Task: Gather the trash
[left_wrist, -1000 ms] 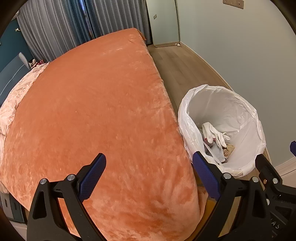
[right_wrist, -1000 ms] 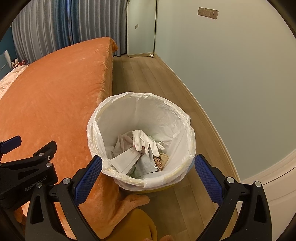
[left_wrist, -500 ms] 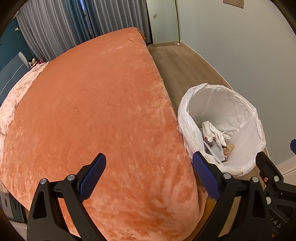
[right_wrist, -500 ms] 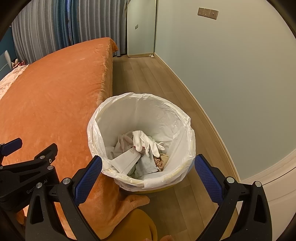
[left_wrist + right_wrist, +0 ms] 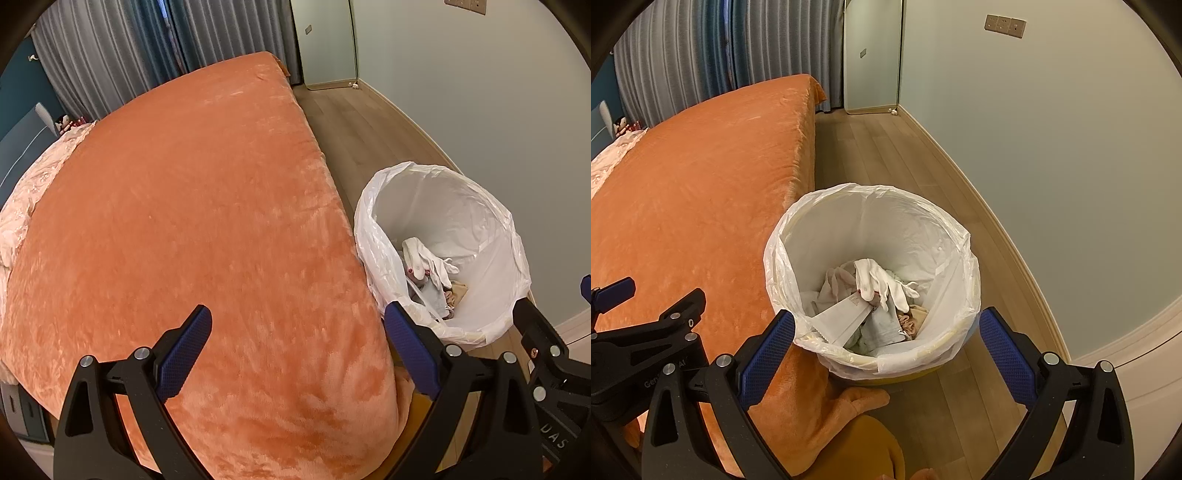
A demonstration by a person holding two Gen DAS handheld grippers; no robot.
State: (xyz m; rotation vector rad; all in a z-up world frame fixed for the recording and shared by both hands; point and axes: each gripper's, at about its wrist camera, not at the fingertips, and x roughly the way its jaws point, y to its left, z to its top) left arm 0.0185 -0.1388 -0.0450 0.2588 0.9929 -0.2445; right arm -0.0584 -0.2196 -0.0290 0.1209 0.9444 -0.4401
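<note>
Hovering above the lined trash bin (image 5: pixel 871 291), my right gripper (image 5: pixel 886 332) is spread and empty; my left gripper (image 5: pixel 297 347), likewise released, sits bedward of it. Trash (image 5: pixel 879 284) lies inside, deposit apparently complete.

blanket (image 5: pixel 192 221): orange | bin bag (image 5: pixel 886 229): white | glove (image 5: pixel 875 282): white | fingers (image 5: pixel 768 354): blue, dotted | curtain (image 5: pixel 683 55): grey-blue stripes
</note>
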